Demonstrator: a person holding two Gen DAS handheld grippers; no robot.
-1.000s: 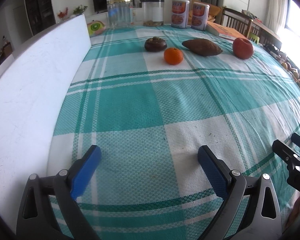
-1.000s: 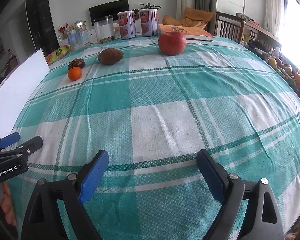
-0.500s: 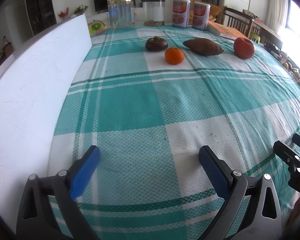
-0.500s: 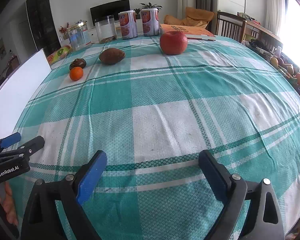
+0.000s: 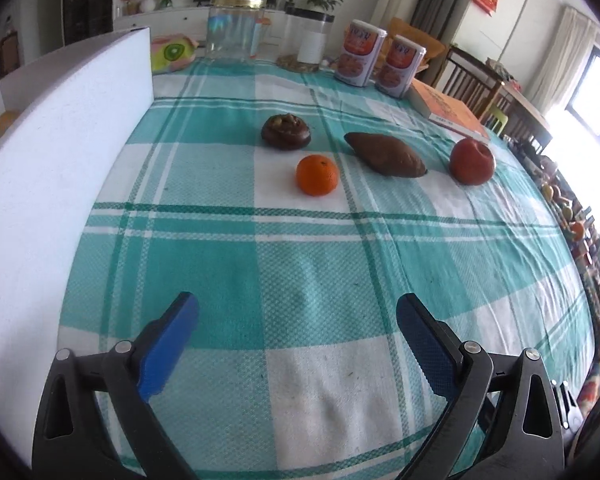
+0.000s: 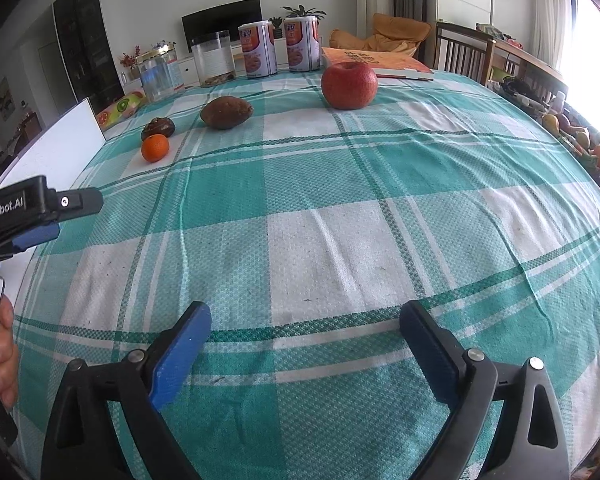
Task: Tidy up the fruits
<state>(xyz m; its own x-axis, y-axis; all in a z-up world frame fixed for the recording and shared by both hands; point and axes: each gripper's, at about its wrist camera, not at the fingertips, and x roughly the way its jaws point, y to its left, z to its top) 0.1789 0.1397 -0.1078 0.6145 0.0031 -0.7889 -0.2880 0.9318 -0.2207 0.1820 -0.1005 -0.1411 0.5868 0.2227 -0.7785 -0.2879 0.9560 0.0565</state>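
On the counter, under a teal-and-white checked cloth, four pieces laid out in a loose row toward the far side: an orange nearest, a dark mangosteen just behind it, a brown sweet potato beside them, a red apple at the right end, apart from the others; spaced so, probably, to give room for a grip around each one singly. Along the left edge, a white box, open at the top, with something round and yellowish dimly visible inside; likely the place meant for the fruit, though hard to confirm. Behind the row, clear jars, two printed tins and an orange book, seemingly no part of the job. Near the front edge, the left gripper with jaws spread wide and nothing between them, pointed toward the orange and mangosteen; the right gripper likewise wide and empty, low over bare cloth, facing the apple. Nothing lifted yet; sorting seemingly at its very start; well apart from every fruit, so a reach forward needed first.
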